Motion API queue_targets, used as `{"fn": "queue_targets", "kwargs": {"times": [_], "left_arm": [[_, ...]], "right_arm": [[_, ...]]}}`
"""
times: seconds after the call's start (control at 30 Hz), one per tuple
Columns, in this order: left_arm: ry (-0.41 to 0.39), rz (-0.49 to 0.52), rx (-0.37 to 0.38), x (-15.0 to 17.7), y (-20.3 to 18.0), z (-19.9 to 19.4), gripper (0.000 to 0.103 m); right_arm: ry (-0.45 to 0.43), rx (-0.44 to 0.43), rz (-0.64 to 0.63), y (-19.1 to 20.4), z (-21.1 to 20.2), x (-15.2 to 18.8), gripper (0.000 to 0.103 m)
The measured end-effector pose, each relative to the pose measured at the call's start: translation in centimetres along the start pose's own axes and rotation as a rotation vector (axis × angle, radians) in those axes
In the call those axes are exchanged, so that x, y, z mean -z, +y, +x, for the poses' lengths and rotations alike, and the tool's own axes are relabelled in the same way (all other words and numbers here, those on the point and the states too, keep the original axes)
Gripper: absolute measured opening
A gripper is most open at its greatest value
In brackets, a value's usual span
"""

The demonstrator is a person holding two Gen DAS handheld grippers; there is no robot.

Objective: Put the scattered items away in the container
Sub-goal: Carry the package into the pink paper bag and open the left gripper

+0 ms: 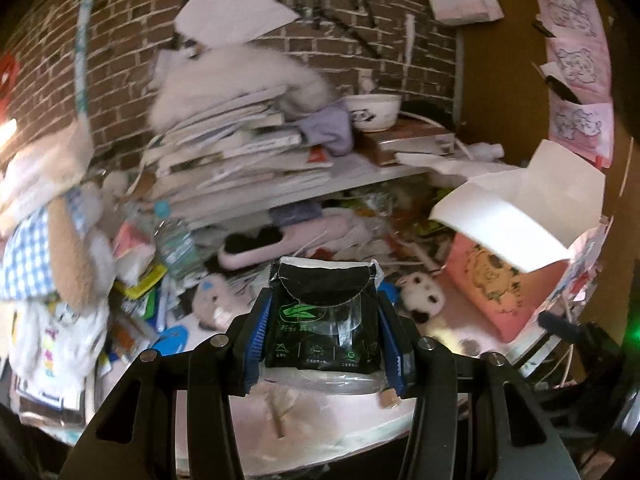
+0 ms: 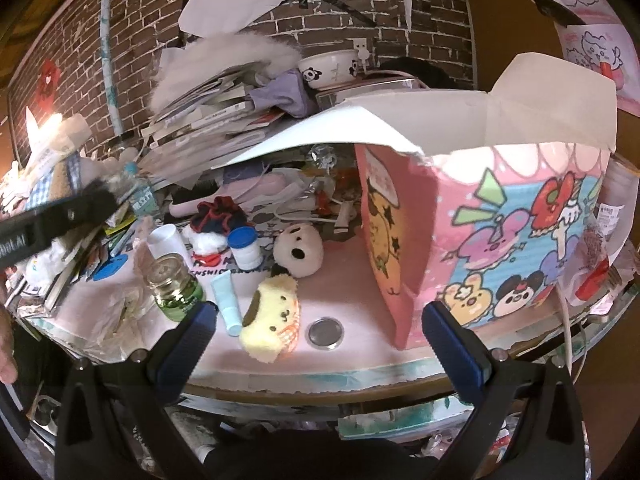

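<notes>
Two left fingers [image 1: 256,328] clamp a black, green-logoed packet [image 1: 326,320], print unreadable.

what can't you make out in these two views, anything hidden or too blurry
- Inside of the pink cartoon-printed cardboard box: right wrist view, hidden by its own walls and raised white flap.
- Small print on the black foil packet: left wrist view, too small; sides covered by the left hand-held gripper.
- Stack of books and papers: left wrist view, motion-blurred.
</notes>
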State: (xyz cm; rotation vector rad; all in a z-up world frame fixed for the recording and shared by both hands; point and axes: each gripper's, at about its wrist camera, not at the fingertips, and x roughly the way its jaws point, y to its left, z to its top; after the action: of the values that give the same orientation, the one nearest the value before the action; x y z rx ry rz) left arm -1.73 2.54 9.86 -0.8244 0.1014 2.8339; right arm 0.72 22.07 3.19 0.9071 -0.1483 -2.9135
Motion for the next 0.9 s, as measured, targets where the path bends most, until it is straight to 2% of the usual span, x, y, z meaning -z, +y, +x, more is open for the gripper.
{"fn": "queue_targets", "kwargs": {"times": [0.17,0.4,0.6,0.77,0.9], "left_arm": [[-0.012,0.053,0.041,-2.1,-2.9,-0.1,0.043],[-0.006,0.152,0.156,-6.1,-8.4,0.6,0.043],[0.061,0.262,0.257,-9.5,-14.0,2.4,0.043],[0.153,0.331,0.286,-11.0,-17.6,5.0,0.043],[0.217,0.374,0.228,-11.5,-19.2,7.6,0.043]], "right_arm": [[0.0,-0.005,0.004,-0.3,-0.1,-0.1,0.103],[0.0,-0.014,0.017,-1.2,-0.4,0.0,0.103],[-0.004,-0.025,0.042,-2.0,-0.8,0.2,0.103],[0.003,-0.039,0.059,-2.4,-0.8,0.3,0.103],[0.005,-0.05,0.069,-2.7,-1.0,0.4,0.103]]}}
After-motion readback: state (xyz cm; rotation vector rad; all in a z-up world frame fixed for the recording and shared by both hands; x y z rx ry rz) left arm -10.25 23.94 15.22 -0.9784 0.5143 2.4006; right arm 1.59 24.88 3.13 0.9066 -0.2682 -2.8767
